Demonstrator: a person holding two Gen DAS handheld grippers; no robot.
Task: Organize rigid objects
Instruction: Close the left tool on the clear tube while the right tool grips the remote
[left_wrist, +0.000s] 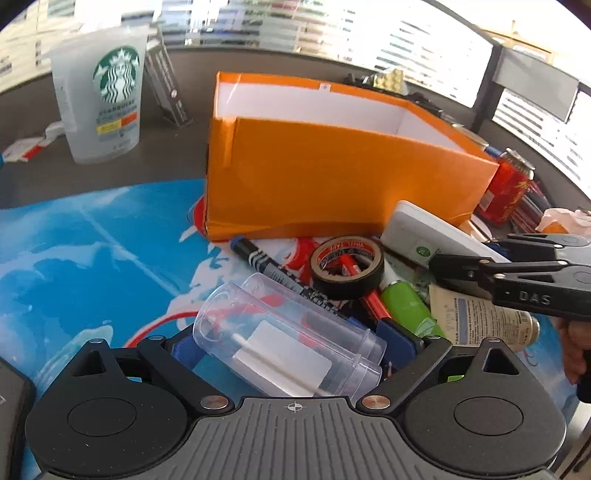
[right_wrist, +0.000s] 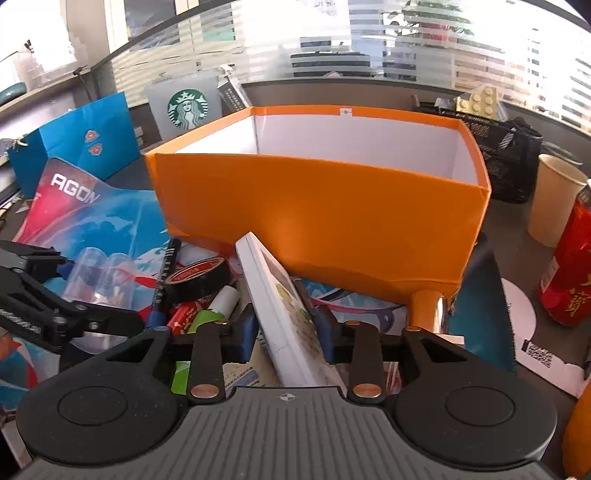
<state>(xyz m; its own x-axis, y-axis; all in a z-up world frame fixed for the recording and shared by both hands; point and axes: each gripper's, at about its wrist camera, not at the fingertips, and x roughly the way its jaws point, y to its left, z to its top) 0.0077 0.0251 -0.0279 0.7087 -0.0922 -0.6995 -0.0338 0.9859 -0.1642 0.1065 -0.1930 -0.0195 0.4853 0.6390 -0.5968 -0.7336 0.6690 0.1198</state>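
Note:
An empty orange box (left_wrist: 332, 173) with a white inside stands on the blue mat; it also fills the right wrist view (right_wrist: 321, 206). My left gripper (left_wrist: 295, 347) is shut on two clear plastic tubes (left_wrist: 280, 343), lying side by side. My right gripper (right_wrist: 284, 332) is shut on a white calculator-like device (right_wrist: 284, 299), tilted against the box front; the device shows in the left wrist view (left_wrist: 432, 236). Loose on the mat lie a black tape roll (left_wrist: 347, 266), a black marker (left_wrist: 266, 266), a red pen (left_wrist: 369, 295) and a green tube (left_wrist: 410, 306).
A Starbucks cup (left_wrist: 99, 96) stands back left. A red can (left_wrist: 506, 188) is right of the box, with a paper cup (right_wrist: 554, 199) and a black mesh organizer (right_wrist: 506, 155) behind. A blue bag (right_wrist: 81, 140) stands at the left. A labelled spray can (left_wrist: 487, 317) lies nearby.

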